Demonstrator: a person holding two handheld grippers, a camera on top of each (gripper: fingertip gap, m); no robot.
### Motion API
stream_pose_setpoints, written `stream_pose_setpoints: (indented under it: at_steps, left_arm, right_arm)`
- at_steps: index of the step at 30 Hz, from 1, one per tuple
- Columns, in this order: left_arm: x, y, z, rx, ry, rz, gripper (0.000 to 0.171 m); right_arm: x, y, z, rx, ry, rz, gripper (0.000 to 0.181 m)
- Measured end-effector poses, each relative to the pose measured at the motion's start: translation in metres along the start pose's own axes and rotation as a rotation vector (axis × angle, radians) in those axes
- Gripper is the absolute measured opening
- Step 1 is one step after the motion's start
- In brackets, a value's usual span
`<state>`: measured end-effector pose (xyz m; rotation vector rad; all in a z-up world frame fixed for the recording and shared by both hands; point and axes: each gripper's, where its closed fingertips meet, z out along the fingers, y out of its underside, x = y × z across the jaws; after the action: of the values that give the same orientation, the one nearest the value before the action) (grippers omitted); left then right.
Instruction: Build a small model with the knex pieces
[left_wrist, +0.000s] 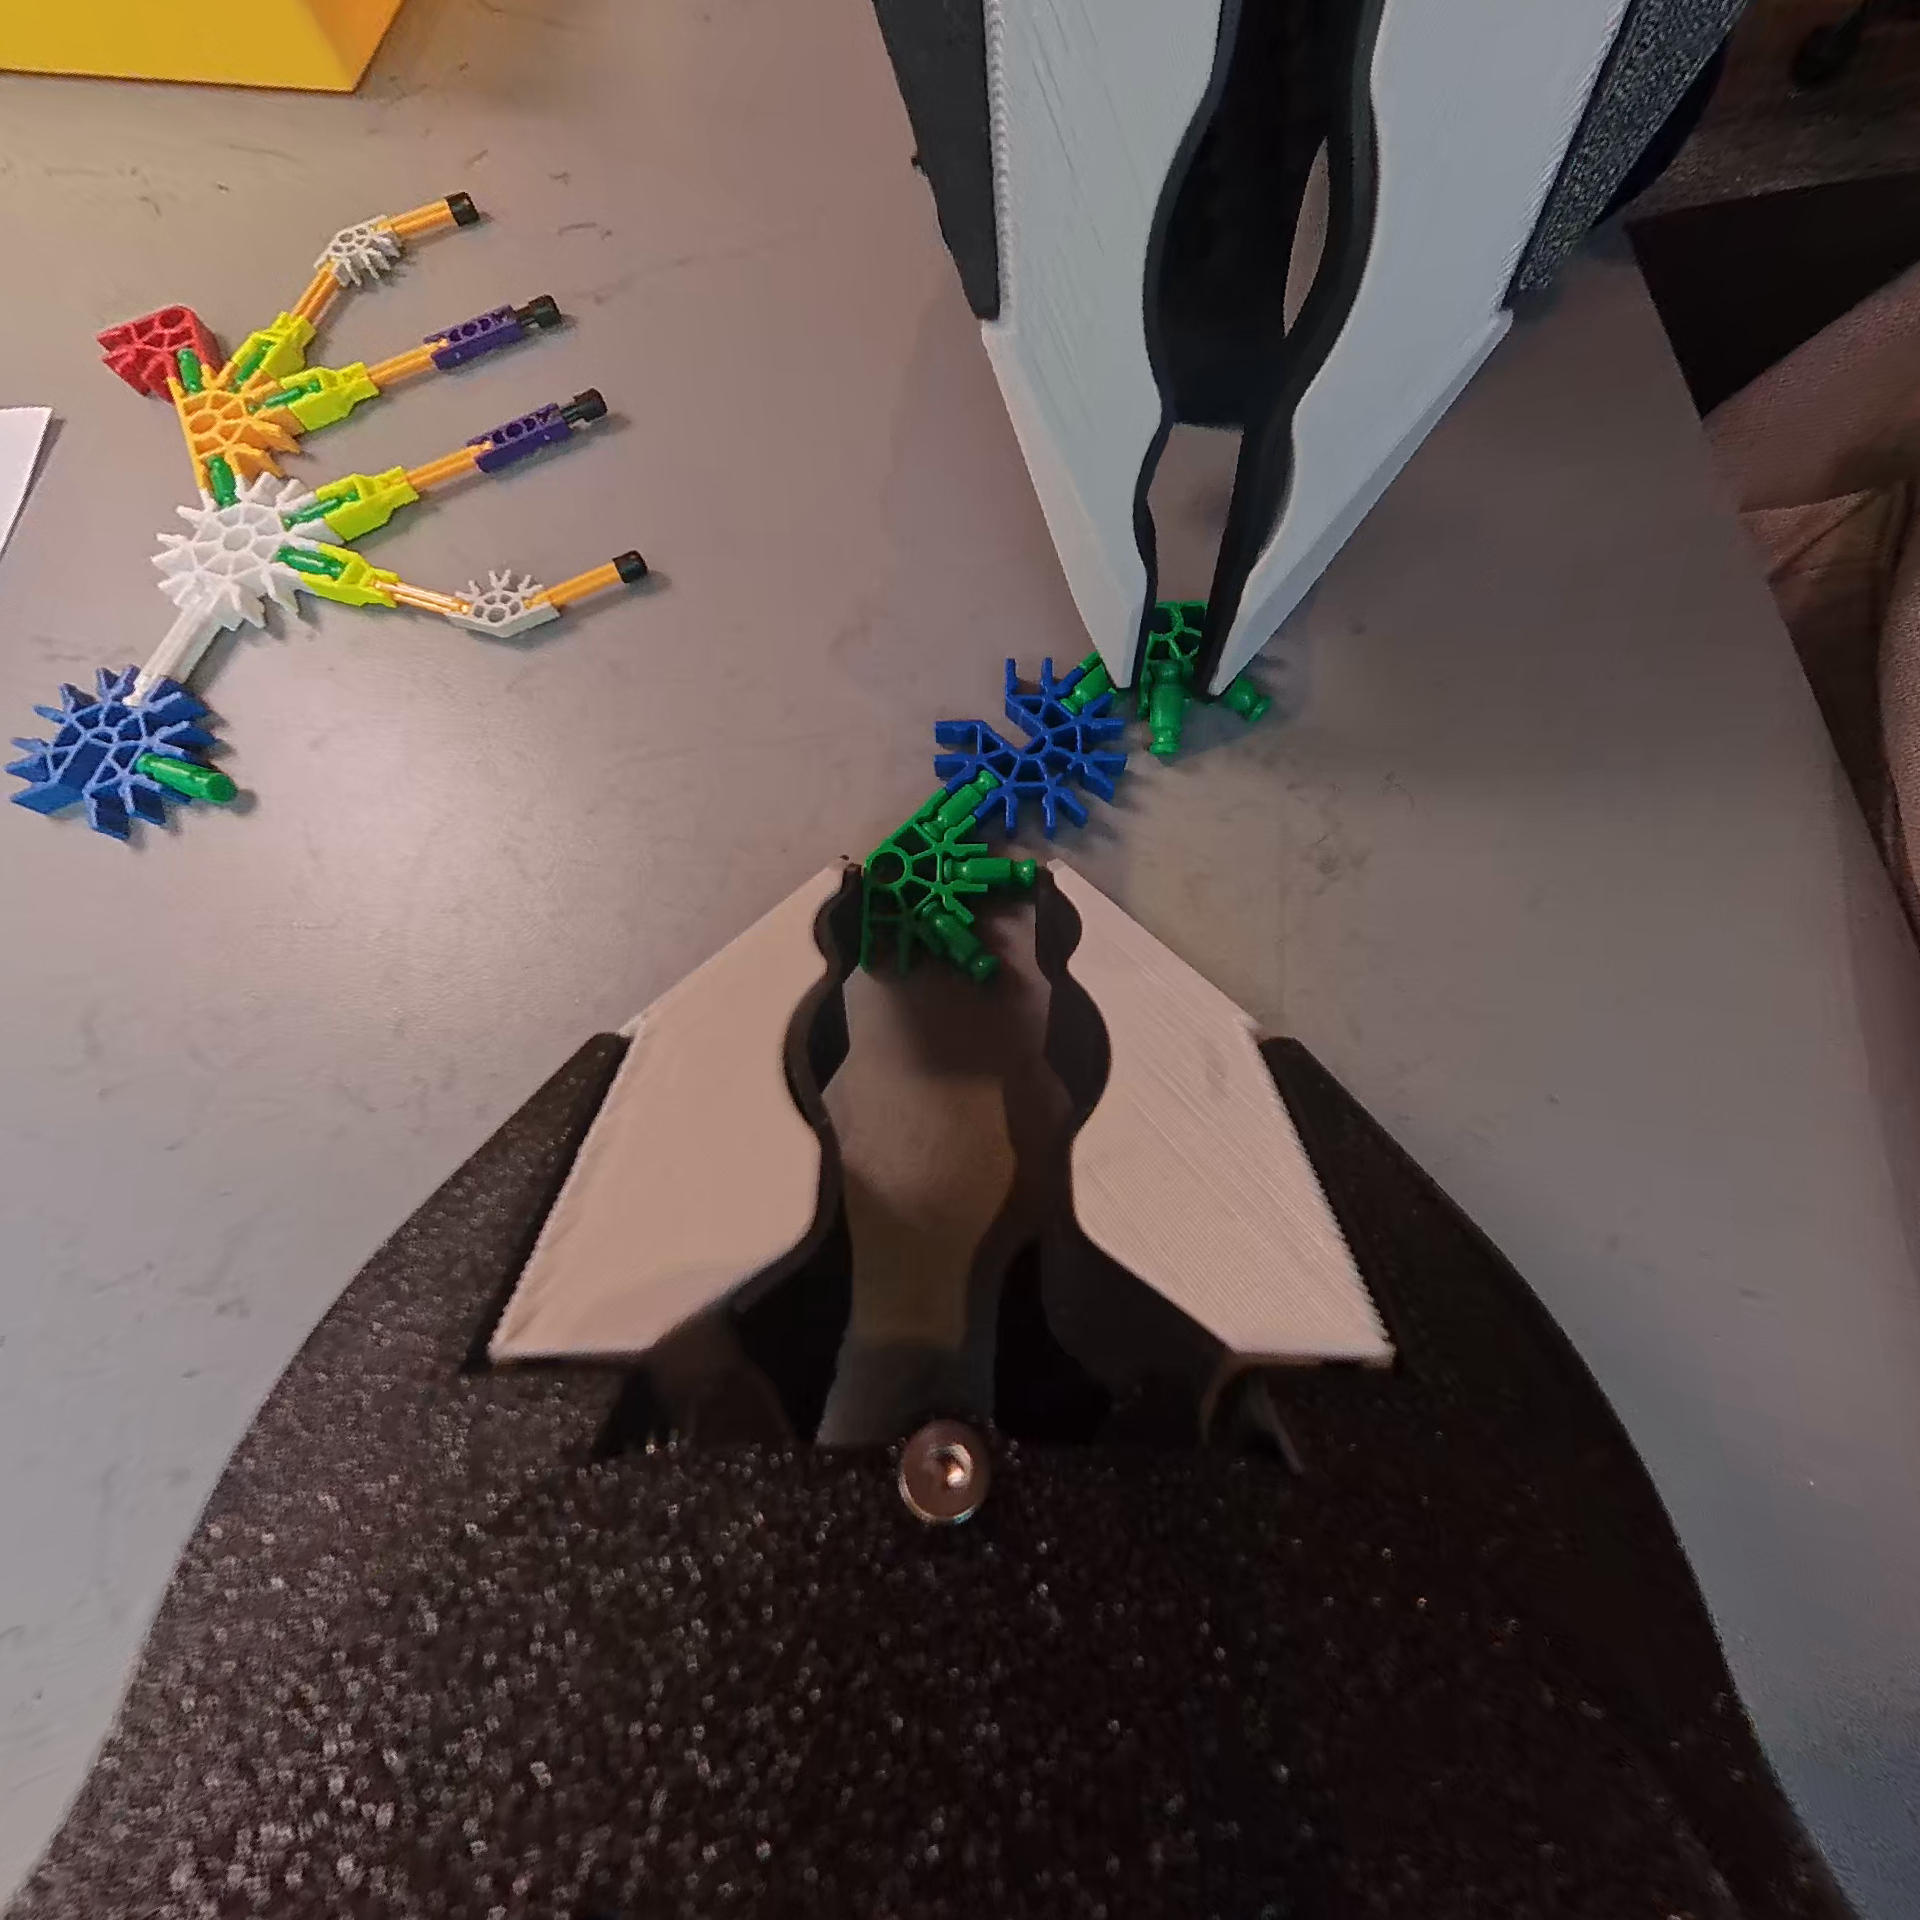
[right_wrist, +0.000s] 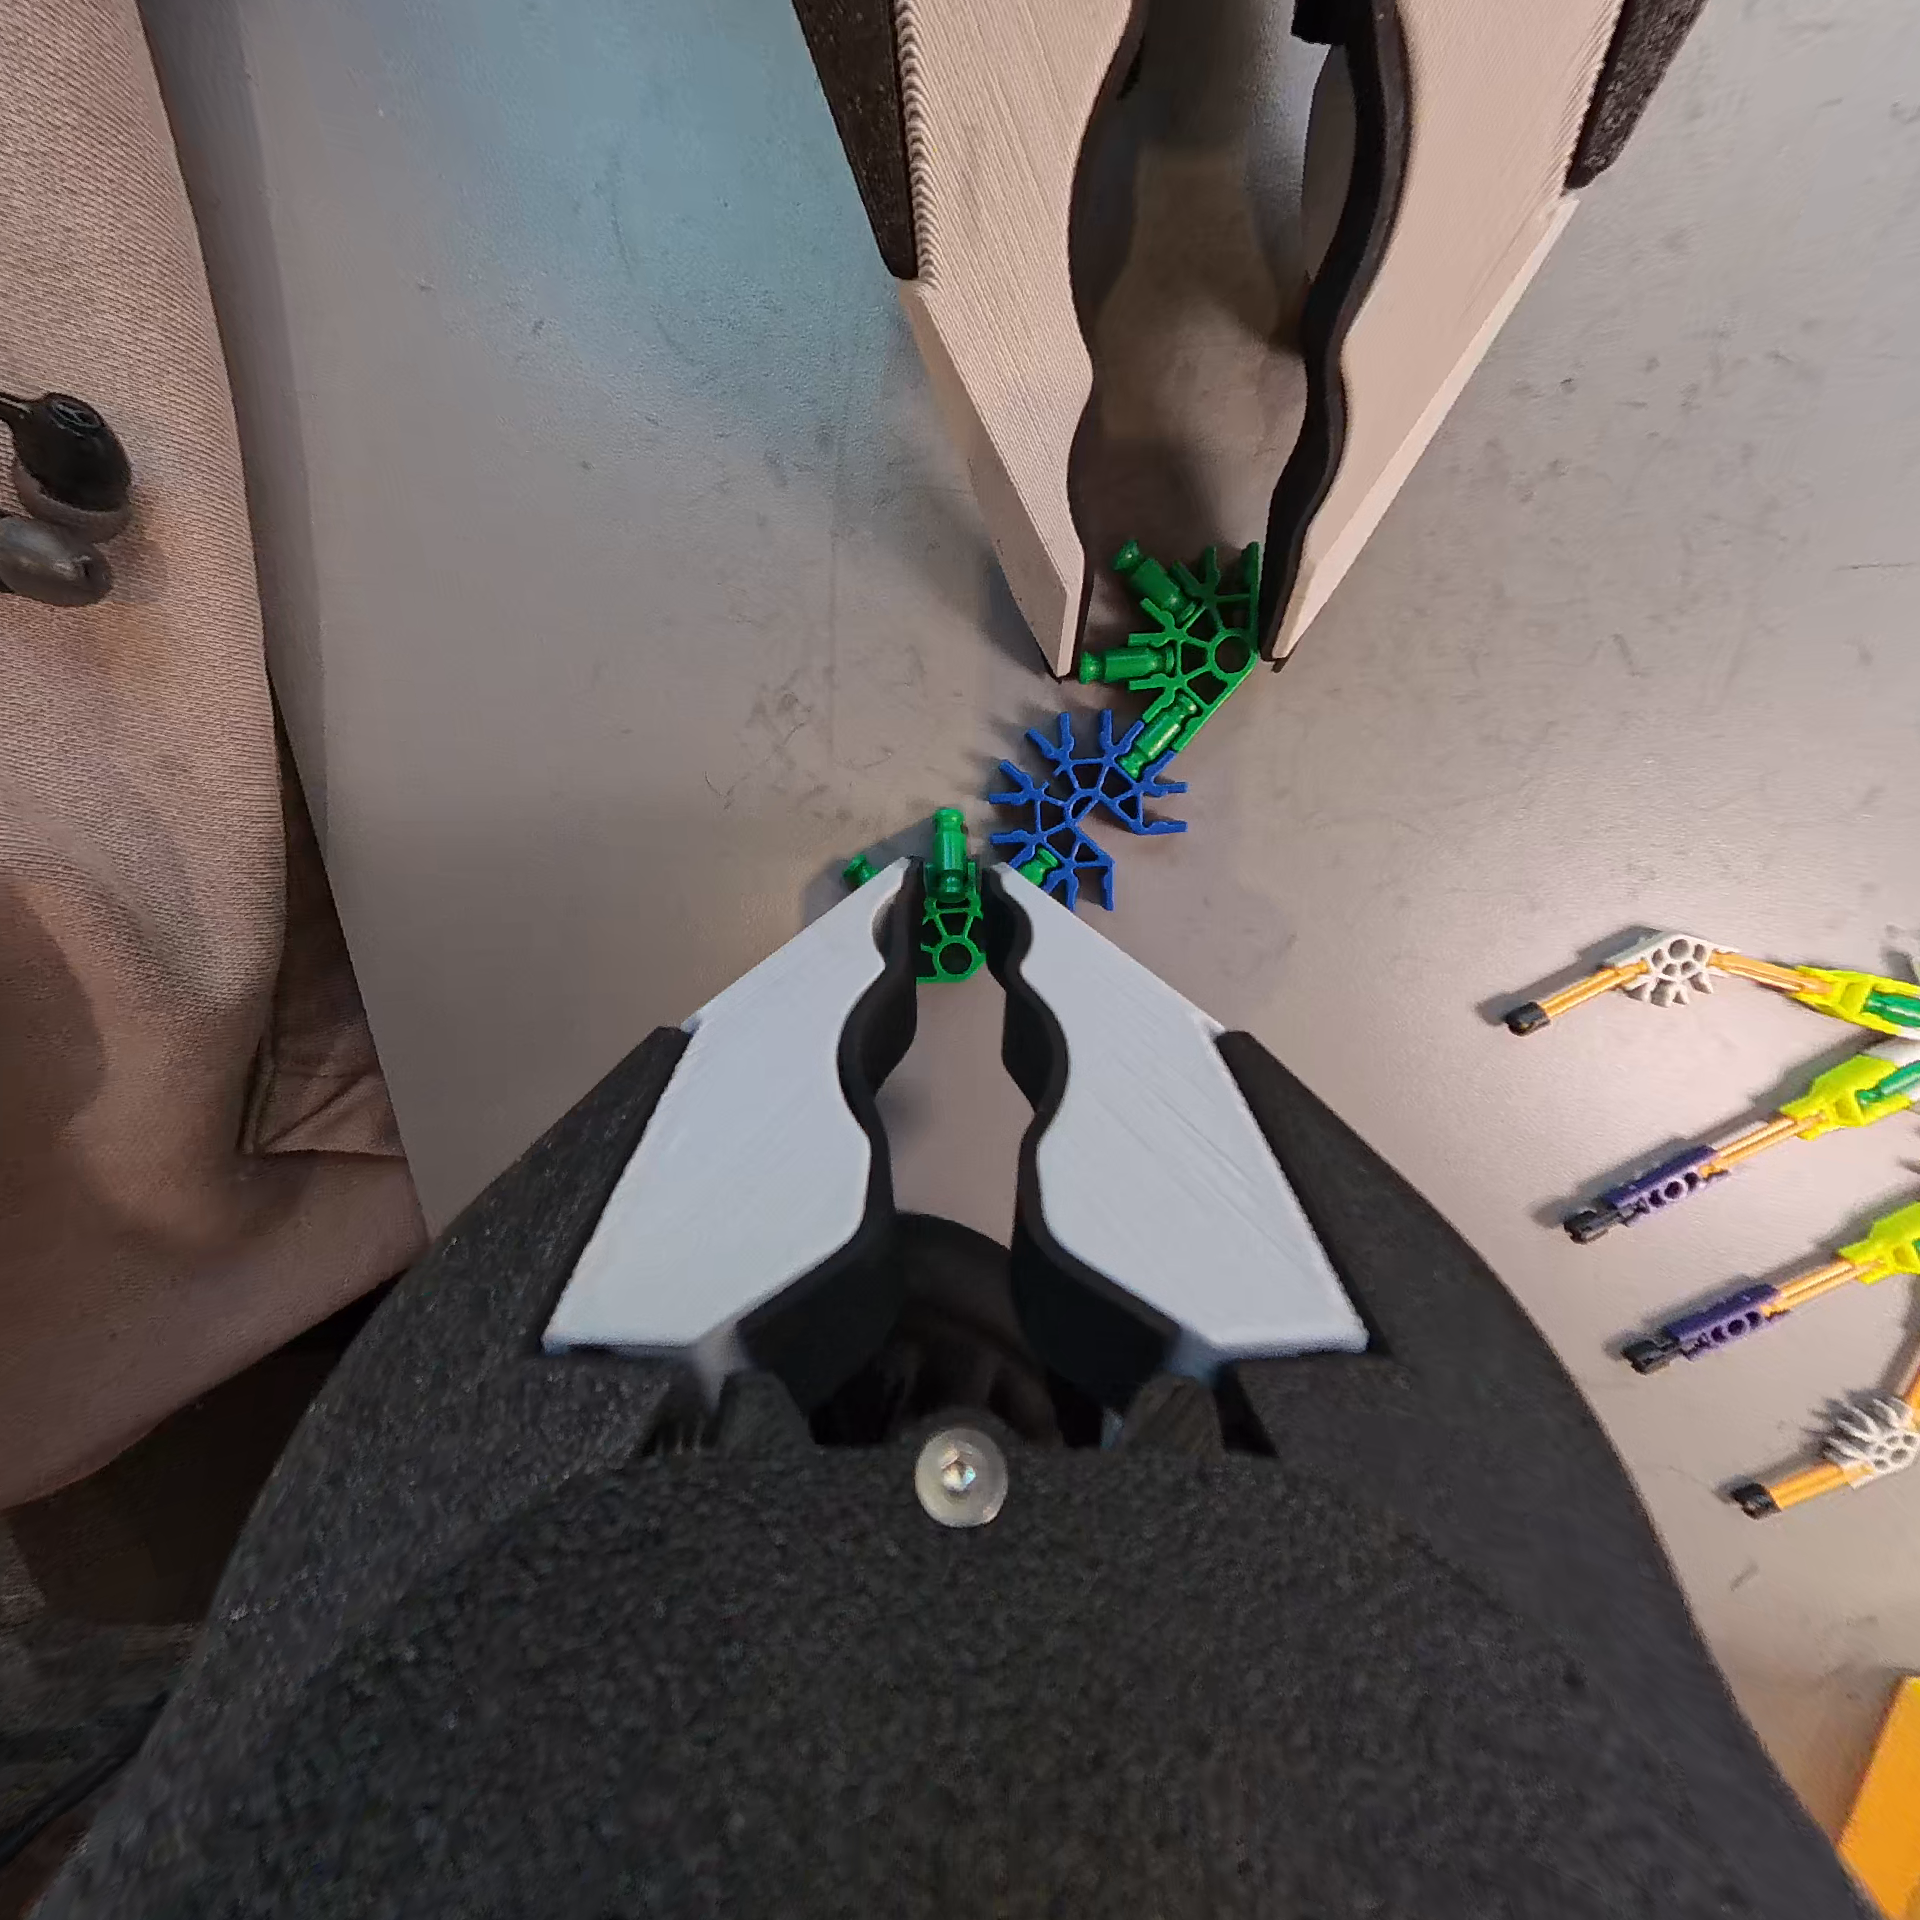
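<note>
Grey table carries, at your far left, a flat multicoloured rod-and-connector model, well apart from your work. Centre, your left hand-held gripper straddles a green connector, touching one side only, so not clamped. That piece joins a blue snowflake connector, lying flat. Right of it, your right hand-held gripper is clenched on the other green connector, steadying the chain. Nothing blocks either.
</note>
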<state>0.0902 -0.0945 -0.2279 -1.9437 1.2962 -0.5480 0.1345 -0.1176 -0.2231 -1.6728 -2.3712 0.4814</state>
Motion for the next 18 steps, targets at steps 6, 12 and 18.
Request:
stream_pose_setpoints:
  at_steps: [6, 12, 18]
  left_arm:
    - [0.0, 0.0, 0.0, 0.0, 0.001, -0.001, 0.033]
    - [0.0, 0.0, 0.0, 0.0, 0.0, 0.0, 0.033]
    - [0.0, 0.0, 0.0, 0.0, 0.002, -0.001, 0.033]
  right_arm:
    - [-0.001, -0.007, -0.007, 0.018, 0.005, -0.02, 0.009]
    - [0.001, 0.004, -0.001, -0.073, 0.025, -0.05, 0.004]
    - [0.001, 0.004, -0.001, -0.111, 0.041, -0.099, 0.003]
